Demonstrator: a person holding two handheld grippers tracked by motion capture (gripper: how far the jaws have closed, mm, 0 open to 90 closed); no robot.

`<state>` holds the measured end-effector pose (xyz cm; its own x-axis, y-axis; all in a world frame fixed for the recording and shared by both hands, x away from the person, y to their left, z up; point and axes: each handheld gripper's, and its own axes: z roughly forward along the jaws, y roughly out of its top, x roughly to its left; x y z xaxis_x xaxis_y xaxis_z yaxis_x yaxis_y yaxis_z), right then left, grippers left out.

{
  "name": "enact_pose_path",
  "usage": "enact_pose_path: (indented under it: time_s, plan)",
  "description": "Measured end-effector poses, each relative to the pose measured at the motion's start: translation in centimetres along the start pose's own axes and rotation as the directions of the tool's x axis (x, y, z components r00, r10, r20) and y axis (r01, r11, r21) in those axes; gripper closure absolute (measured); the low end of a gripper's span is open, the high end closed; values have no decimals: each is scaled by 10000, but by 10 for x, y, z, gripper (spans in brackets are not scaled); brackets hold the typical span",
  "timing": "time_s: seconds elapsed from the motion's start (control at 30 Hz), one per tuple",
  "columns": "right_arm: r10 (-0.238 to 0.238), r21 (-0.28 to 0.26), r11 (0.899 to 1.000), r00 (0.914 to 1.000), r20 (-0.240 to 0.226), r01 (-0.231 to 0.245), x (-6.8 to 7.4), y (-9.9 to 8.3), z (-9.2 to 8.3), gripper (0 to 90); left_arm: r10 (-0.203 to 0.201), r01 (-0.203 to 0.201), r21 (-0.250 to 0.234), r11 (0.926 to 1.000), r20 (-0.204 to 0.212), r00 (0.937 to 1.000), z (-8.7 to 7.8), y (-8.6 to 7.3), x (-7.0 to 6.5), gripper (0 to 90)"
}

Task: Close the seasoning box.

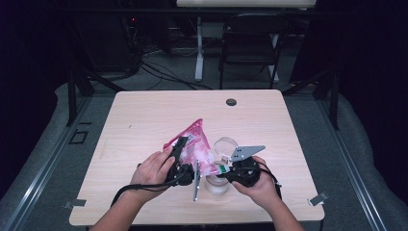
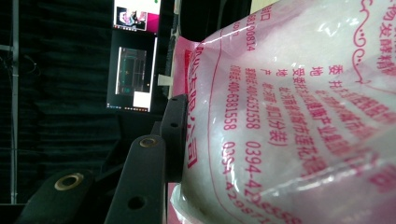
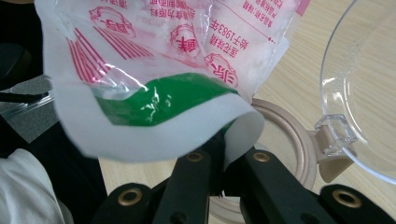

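Note:
A pink and white printed bag (image 1: pixel 195 142) with white powder inside is held up, tilted, over the near middle of the table (image 1: pixel 144 115). My left gripper (image 1: pixel 188 150) is shut on the bag's body; in the left gripper view one of its black fingers (image 2: pixel 173 135) presses into the bag (image 2: pixel 289 107), and the other is hidden behind it. My right gripper (image 1: pixel 223 170) is shut on the bag's lower green and white edge (image 3: pixel 168 105), jaws (image 3: pixel 223 151) pinched together. Just below stands a clear jar (image 1: pixel 216 185) with an open rim (image 3: pixel 292 135) and a flipped-back clear lid (image 3: pixel 369 88).
A dark cable hole (image 1: pixel 231 102) sits near the table's far edge. Metal clips (image 1: pixel 318 198) stick out at the front corners. A black folding chair (image 1: pixel 250 43) and a desk leg stand on the floor beyond. Lit monitors (image 2: pixel 135 70) hang on a dark curtain.

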<state>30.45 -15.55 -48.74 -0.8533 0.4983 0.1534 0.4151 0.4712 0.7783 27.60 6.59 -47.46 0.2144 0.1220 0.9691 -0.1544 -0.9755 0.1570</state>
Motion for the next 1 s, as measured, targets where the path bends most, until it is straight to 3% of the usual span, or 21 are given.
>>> enact_pose_path:
  time_s: [1.0]
  plan:
    - [33,-78,10000,10000,-2,-33,0,0,0,900,40,-42,-94,9999,-139,9999,-1,2,2,666]
